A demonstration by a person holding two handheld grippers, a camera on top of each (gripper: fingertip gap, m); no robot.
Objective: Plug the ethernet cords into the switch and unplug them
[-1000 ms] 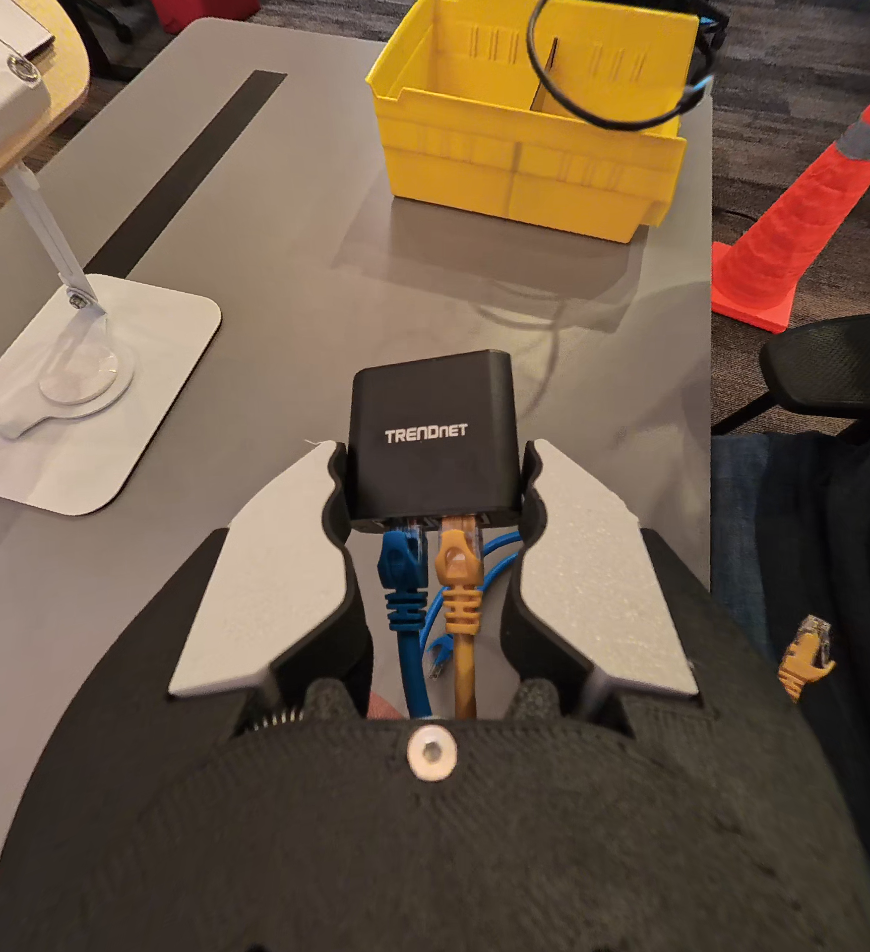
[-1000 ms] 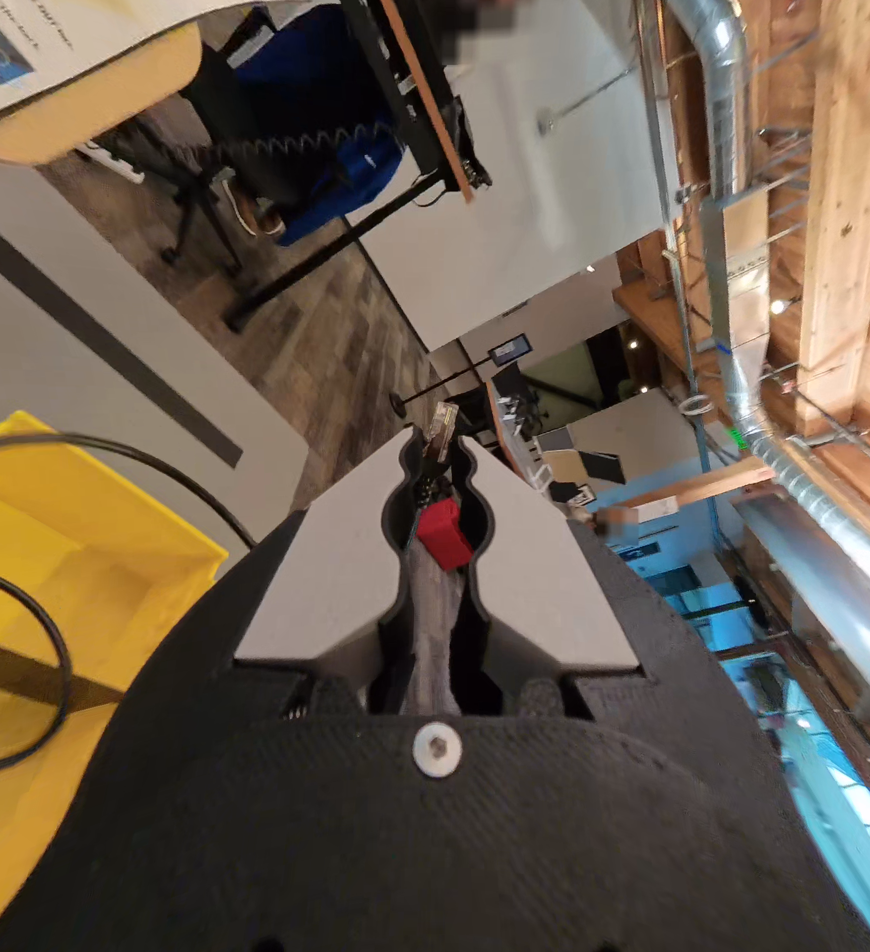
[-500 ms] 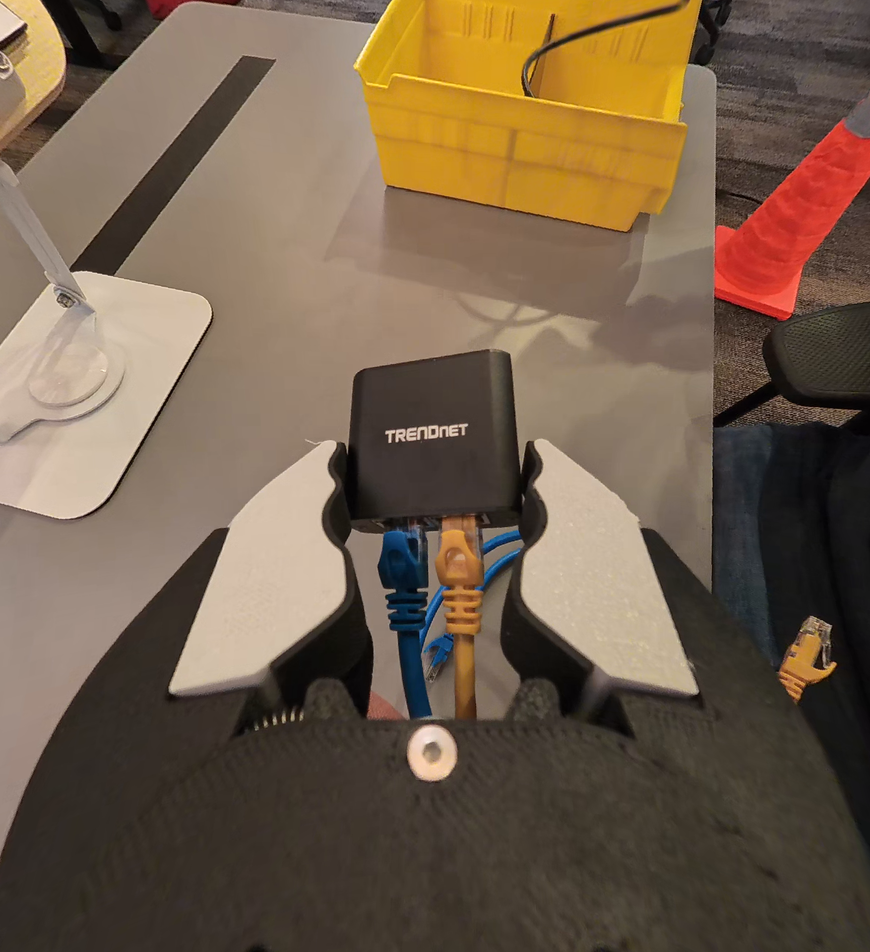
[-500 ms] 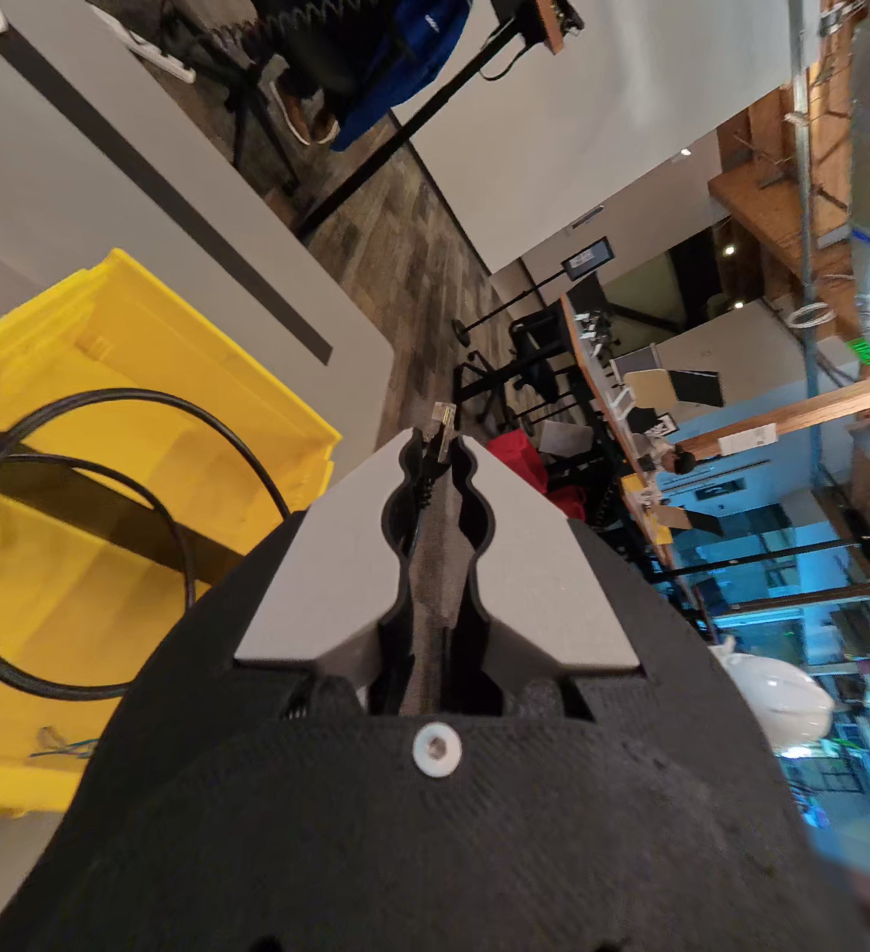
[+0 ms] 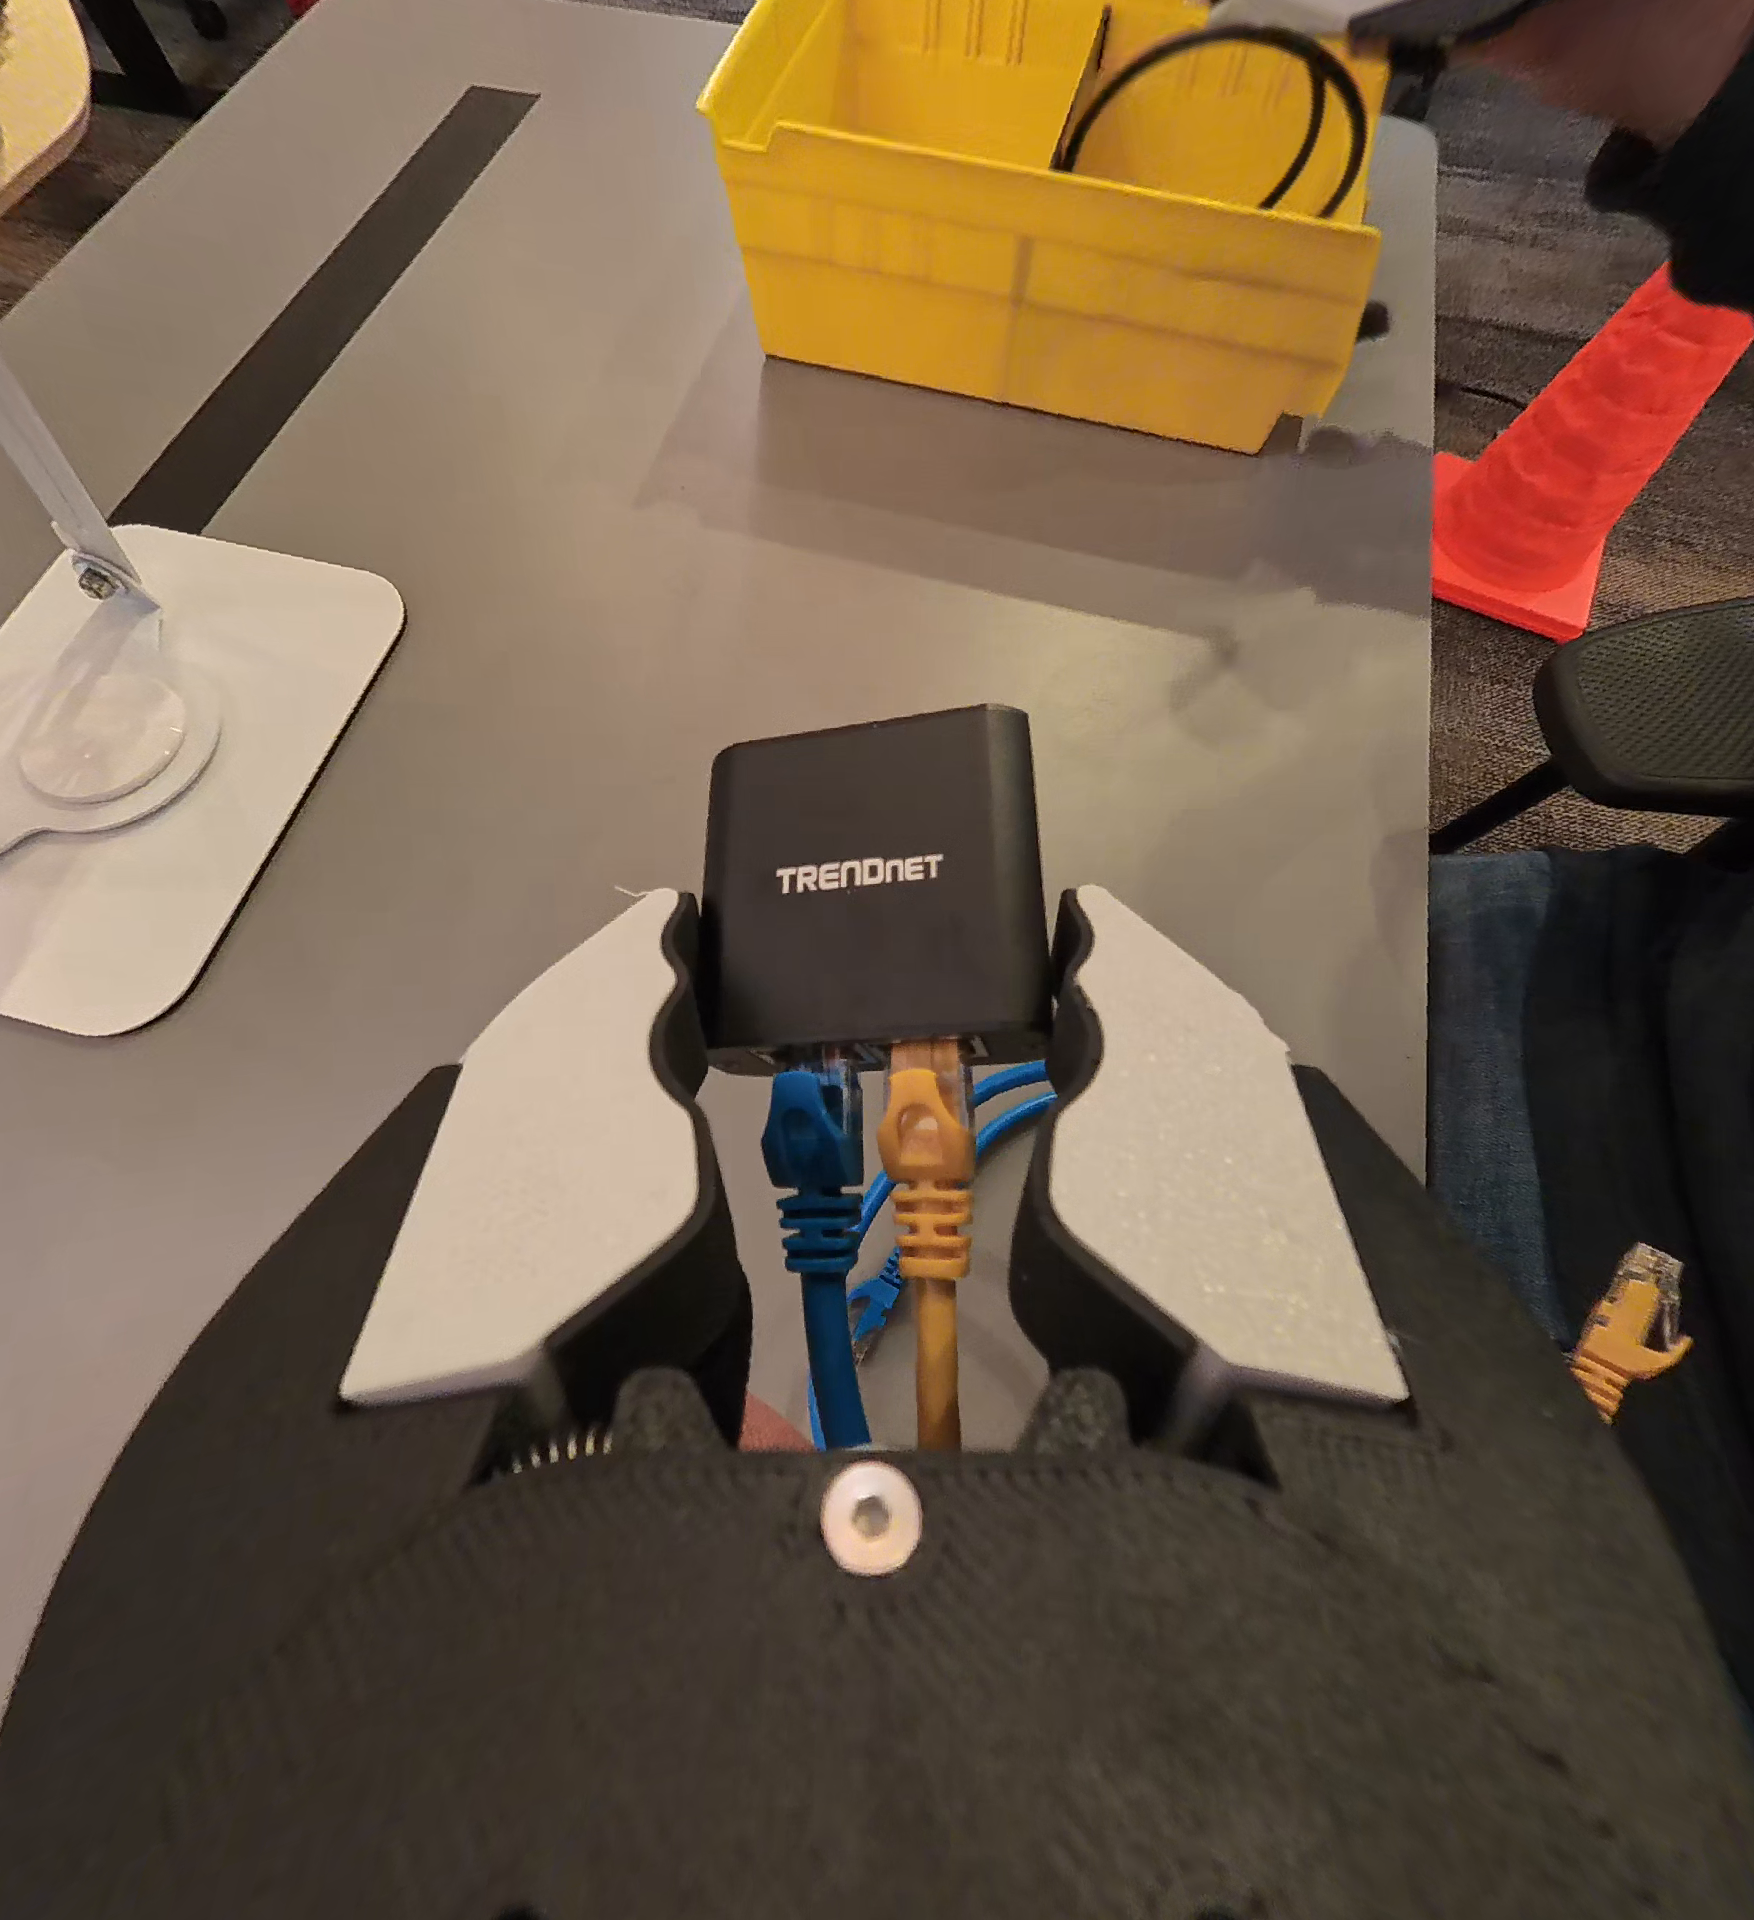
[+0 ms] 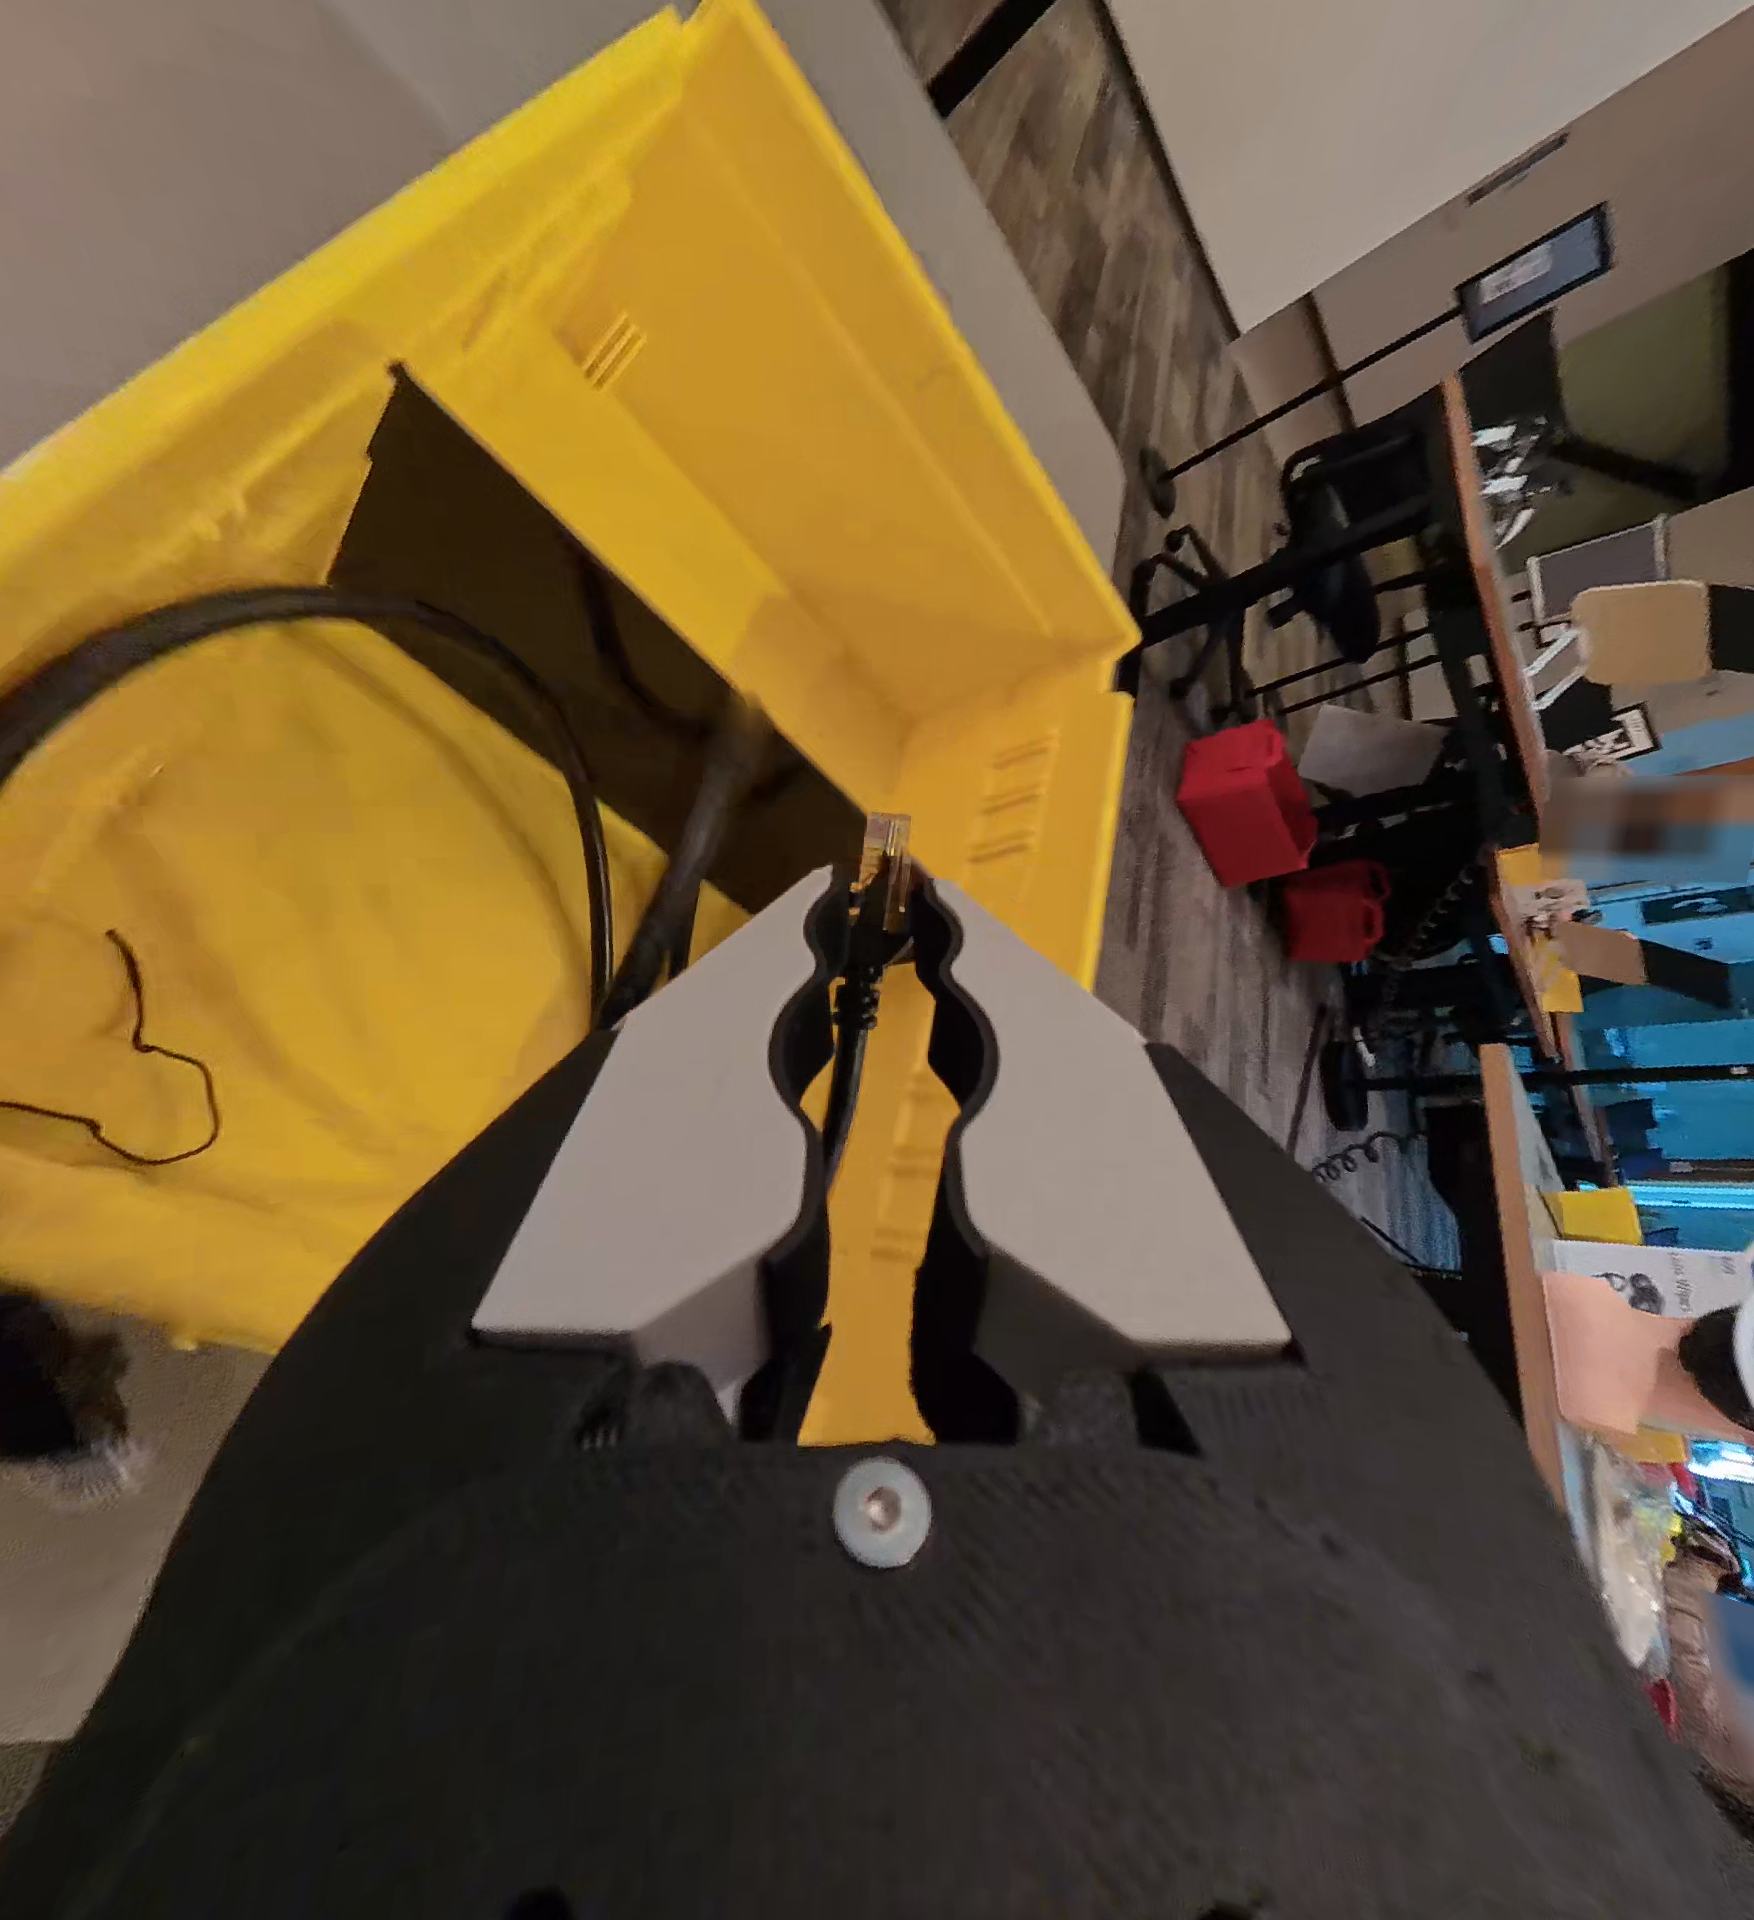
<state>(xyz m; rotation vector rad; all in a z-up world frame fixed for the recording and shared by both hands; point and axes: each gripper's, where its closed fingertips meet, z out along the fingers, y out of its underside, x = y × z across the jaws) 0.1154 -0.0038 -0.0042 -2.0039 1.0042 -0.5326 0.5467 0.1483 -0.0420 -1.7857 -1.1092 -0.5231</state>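
Note:
My left gripper point(image 5: 873, 935) is shut on the black switch point(image 5: 868, 883) and holds it by its sides on the grey table point(image 5: 499, 582). A blue cord point(image 5: 816, 1143) and an orange cord point(image 5: 927, 1143) are plugged into the switch's near face. My right gripper point(image 6: 878, 883) is shut on the plug end of a black cord point(image 6: 857, 997) and holds it over the yellow bin point(image 6: 748, 416). The rest of the black cord loops inside the bin point(image 5: 1216, 114). A loose orange plug point(image 5: 1631, 1320) hangs off the table's right edge.
The yellow bin point(image 5: 1039, 270) stands at the table's far right. A white stand base point(image 5: 177, 748) sits at the left. An orange cone point(image 5: 1600, 436) and a black chair point(image 5: 1704, 717) stand on the floor to the right. A person's dark sleeve point(image 5: 1746, 177) shows at top right. My hands' fingertips stand some 45 cm from each other. To the white stand base point(image 5: 177, 748): left tips about 35 cm, right tips about 55 cm.
My right gripper has swung down from facing the room to over the yellow bin, carrying the black cord's plug; the cord loop has dropped into the bin. The left gripper holds the switch still.

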